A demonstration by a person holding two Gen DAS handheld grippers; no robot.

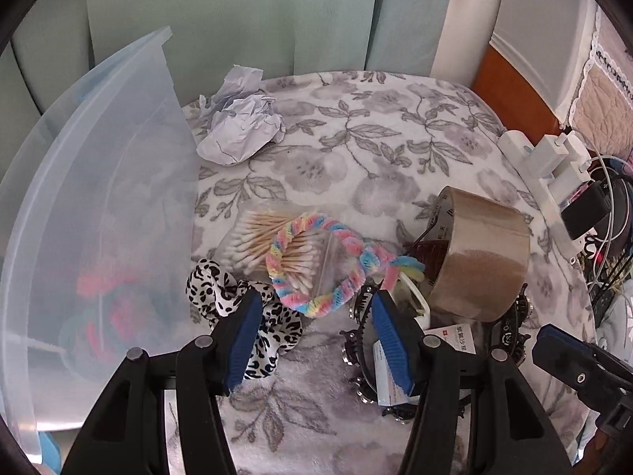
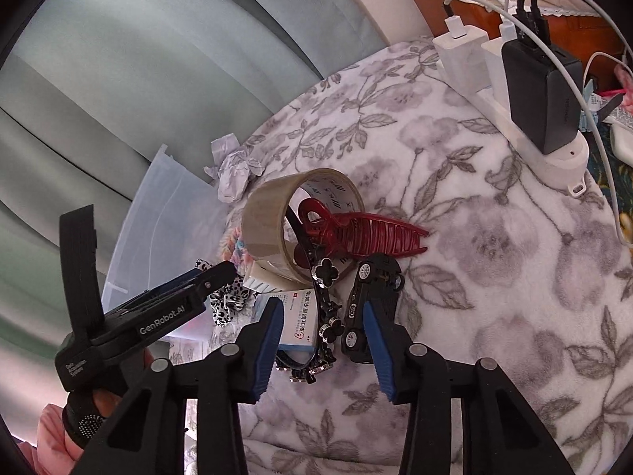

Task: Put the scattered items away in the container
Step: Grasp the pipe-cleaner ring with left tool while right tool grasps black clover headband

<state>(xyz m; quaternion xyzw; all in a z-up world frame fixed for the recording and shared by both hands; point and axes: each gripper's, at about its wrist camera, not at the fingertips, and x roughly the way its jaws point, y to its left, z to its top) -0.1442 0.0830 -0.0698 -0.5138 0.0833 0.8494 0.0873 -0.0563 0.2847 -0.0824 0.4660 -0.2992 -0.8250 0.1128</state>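
The left gripper (image 1: 316, 308) hangs low over the flowered blanket (image 1: 356, 142), its jaws half open with nothing between them; the left pad lies over the leopard-print scrunchie (image 1: 221, 293), and I cannot tell if it touches. The right gripper (image 2: 322, 332) stands over the pile of small things with its jaws parted. Between them lie a small medicine box (image 2: 298, 316) and a black headband with clover studs (image 2: 326, 273). A black toy car (image 2: 370, 293) sits just at the right pad; whether the pad presses it I cannot tell.

Just beyond the left gripper lies a pastel braided ring (image 1: 316, 261) on a bag of cotton swabs (image 1: 261, 241). To the right stands a roll of brown tape (image 1: 478, 253), tilted, with a dark red hair claw (image 2: 368, 233) beside it. The clear plastic container (image 1: 99, 198) stands at the left, touching the blanket edge. Farther back lies crumpled paper (image 1: 241, 126), and at the far right a white power strip with chargers (image 2: 514, 79).
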